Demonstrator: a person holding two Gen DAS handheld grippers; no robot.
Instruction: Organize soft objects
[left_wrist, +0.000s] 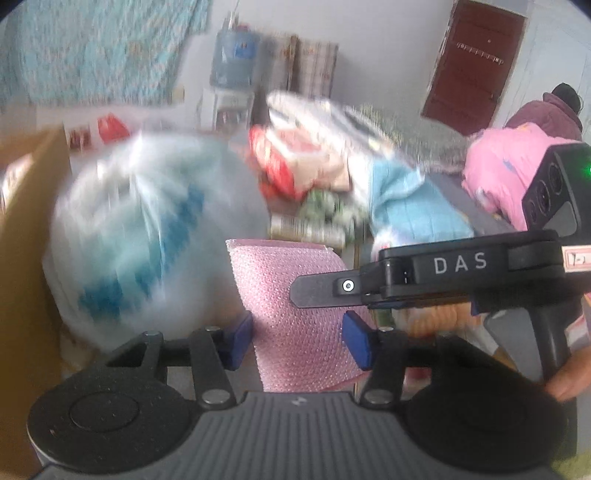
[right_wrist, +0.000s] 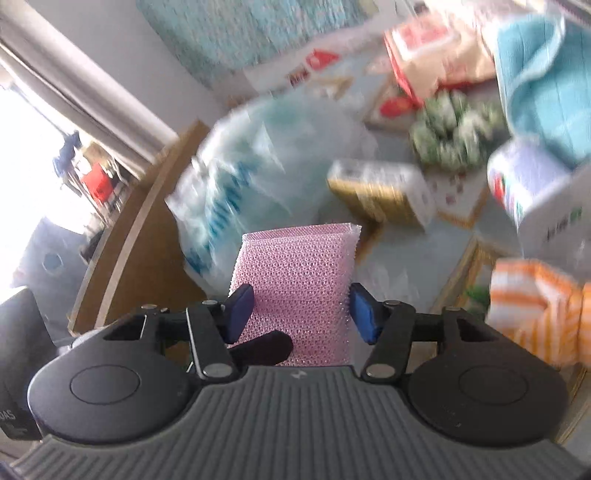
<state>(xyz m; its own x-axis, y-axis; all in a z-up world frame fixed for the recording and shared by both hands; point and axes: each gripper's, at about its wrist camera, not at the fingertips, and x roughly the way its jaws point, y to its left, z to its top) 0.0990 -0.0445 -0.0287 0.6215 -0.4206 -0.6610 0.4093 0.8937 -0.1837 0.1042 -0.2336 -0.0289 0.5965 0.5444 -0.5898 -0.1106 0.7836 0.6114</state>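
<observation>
- Two hand-held grippers share one pink mesh sponge (left_wrist: 295, 332): the left gripper (left_wrist: 299, 341) has its blue pads (left_wrist: 238, 341) against the sponge's two sides, and the right gripper (right_wrist: 301, 314) clasps it the same way in its own view, pads (right_wrist: 364, 314) pressed on the sponge's edges
- Both pairs of jaws stand about half spread, closed onto the sponge (right_wrist: 295, 284), which is lifted clear of the clutter below
- From the left wrist view the right gripper (left_wrist: 325, 291) comes in from the right side, its black finger lying over the sponge; a person's hand (left_wrist: 570, 380) holds its handle at the frame edge
- Just beyond the sponge to the left lies a bulging clear plastic bag (left_wrist: 147, 236) with blue-and-white contents, heavily blurred, beside a brown cardboard wall (left_wrist: 26, 258)
- Farther on, an orange-striped cloth (right_wrist: 535, 314) sits to the right, with a gold-and-white box (right_wrist: 380, 192) and a green patterned bundle (right_wrist: 450, 129) behind
- A light blue towel (left_wrist: 413, 199) and a red-and-white package (left_wrist: 295, 162) lie in the pile past these
- Farthest back, a pink garment (left_wrist: 506, 166) lies before a seated person in a dark coat (left_wrist: 550, 110), near a brown door (left_wrist: 472, 62)
</observation>
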